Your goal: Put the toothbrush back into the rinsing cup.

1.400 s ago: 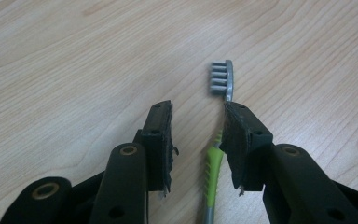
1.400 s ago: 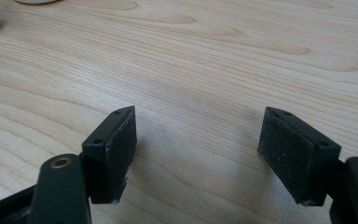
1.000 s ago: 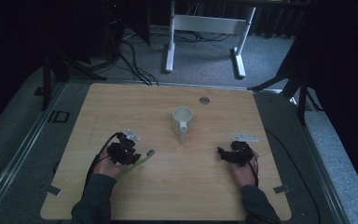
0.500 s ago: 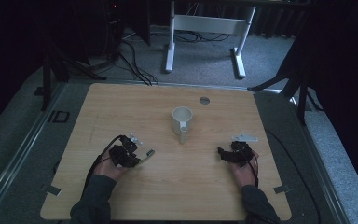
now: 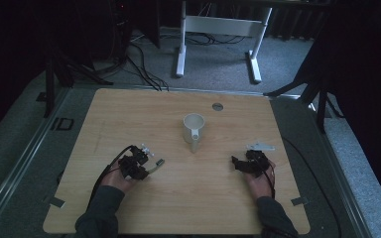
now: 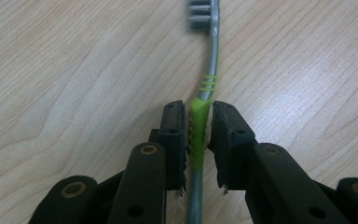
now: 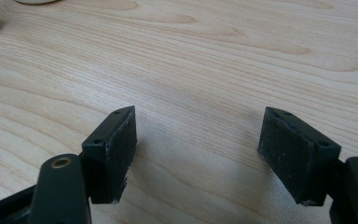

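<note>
Currently clamped: left tool [image 6: 198,126] on toothbrush [image 6: 209,70], handle in line with jaws, bristles ahead; right tool [image 7: 198,154] open.

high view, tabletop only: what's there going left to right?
Left hand-held gripper closed on the toothbrush → white mug → small round grommet in the table → right hand-held gripper, jaws open with nothing between them.

A toothbrush [image 5: 155,164] lies on the table [image 5: 129,114], left of and nearer than the mug [image 5: 194,129].
</note>
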Demonstrator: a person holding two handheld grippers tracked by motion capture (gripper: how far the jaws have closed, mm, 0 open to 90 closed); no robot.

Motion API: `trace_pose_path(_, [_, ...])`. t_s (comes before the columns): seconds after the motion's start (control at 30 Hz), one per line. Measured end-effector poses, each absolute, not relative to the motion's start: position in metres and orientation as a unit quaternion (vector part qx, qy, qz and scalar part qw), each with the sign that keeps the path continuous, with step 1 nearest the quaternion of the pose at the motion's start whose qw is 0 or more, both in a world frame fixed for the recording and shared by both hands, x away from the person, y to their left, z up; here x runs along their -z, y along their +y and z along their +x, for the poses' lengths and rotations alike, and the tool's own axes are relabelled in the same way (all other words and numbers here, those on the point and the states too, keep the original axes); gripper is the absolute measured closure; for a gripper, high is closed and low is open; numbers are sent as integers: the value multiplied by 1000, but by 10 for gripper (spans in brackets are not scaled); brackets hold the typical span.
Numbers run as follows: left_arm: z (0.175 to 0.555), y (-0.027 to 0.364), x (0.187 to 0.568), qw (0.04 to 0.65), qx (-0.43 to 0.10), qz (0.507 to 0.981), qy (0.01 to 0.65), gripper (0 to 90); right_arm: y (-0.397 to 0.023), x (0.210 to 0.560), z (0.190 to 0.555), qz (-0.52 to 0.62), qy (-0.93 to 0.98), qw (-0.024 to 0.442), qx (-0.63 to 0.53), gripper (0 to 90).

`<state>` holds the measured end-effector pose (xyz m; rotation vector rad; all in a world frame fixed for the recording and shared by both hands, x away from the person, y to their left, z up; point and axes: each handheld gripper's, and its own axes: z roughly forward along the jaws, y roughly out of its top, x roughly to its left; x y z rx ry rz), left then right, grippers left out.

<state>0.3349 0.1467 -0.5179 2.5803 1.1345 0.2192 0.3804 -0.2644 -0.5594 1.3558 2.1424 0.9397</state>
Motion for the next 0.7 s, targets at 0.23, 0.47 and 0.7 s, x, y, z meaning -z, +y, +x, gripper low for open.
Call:
trace_pose_path(0.23, [336, 145, 515, 144, -72, 907, 389, 760, -264, 559, 380, 489, 774, 217, -338, 273])
trace_pose_path(0.47, [338, 141, 514, 125, -71, 913, 383, 760, -264, 559, 380, 489, 774, 217, -339, 273])
trace_pose_path(0.7, [340, 139, 514, 107, -58, 917, 380, 772, -264, 559, 380, 489, 774, 217, -339, 273])
